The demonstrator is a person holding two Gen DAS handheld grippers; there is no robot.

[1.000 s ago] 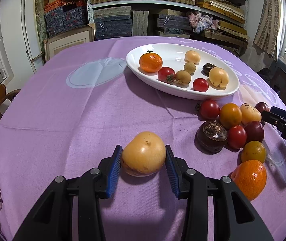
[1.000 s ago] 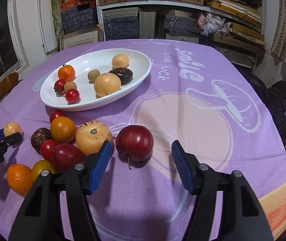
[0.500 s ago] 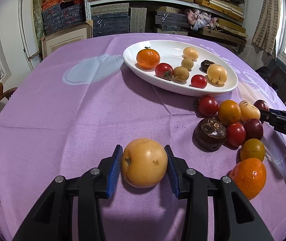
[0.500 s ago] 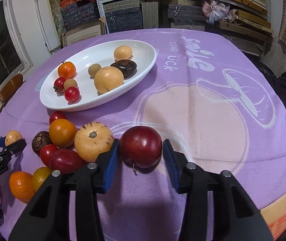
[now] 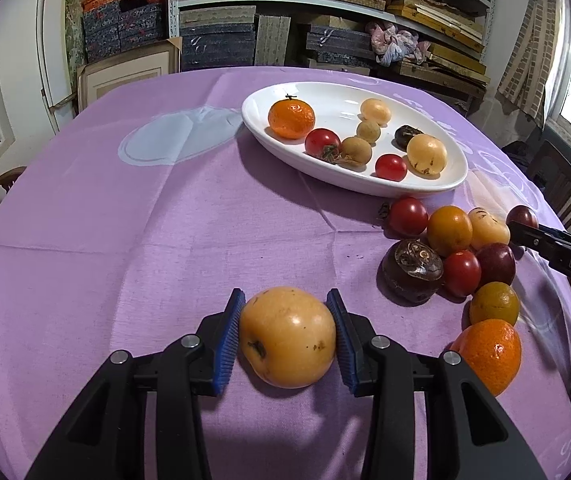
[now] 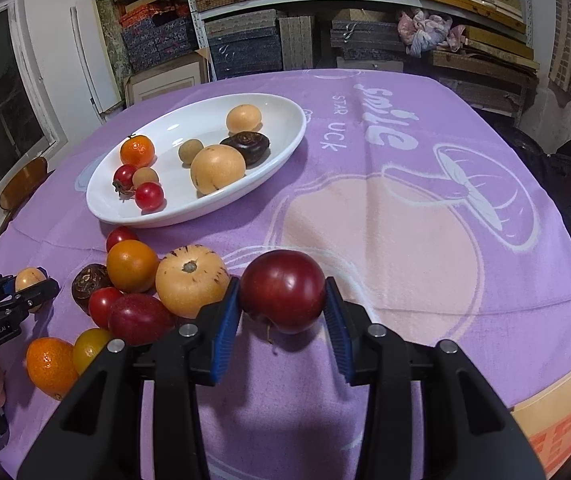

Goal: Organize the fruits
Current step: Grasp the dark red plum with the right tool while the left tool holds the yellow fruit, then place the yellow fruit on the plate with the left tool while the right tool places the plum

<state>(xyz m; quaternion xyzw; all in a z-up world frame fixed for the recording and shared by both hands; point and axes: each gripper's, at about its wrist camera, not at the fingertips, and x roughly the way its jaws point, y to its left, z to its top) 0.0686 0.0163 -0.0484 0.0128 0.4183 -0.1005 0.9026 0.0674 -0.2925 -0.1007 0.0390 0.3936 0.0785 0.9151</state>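
Round table under a purple cloth [image 5: 133,216], woven texture, creased, pale printed lettering and a mushroom graphic on the far side. White oval plate [image 5: 451,184], glossy ceramic, shallow, sits past the middle of the cloth; it holds a dimpled tangerine, two smooth red tomatoes, small tan round fruits, one dark wrinkled fruit and a larger yellow one. Loose pile of fruit [image 6: 133,280] lies on the cloth just beside the plate's near rim: striped yellow melon, oranges, tomatoes, plums, a dark brown ridged one.

Left gripper [image 5: 287,340]: ribbed blue pads clamped on a yellow pear-like fruit [image 5: 287,336], smooth skin with brown specks, well short of the plate, apart from the pile. Versus 1 s ago it sits fully between the pads and has rolled, dimple now facing the camera.

Right gripper [image 6: 283,318]: pads pressed on a dark red plum [image 6: 283,290], glossy, stem down, next to the melon at the pile's edge. 1 s ago the jaws stood wide with the plum free on the cloth.
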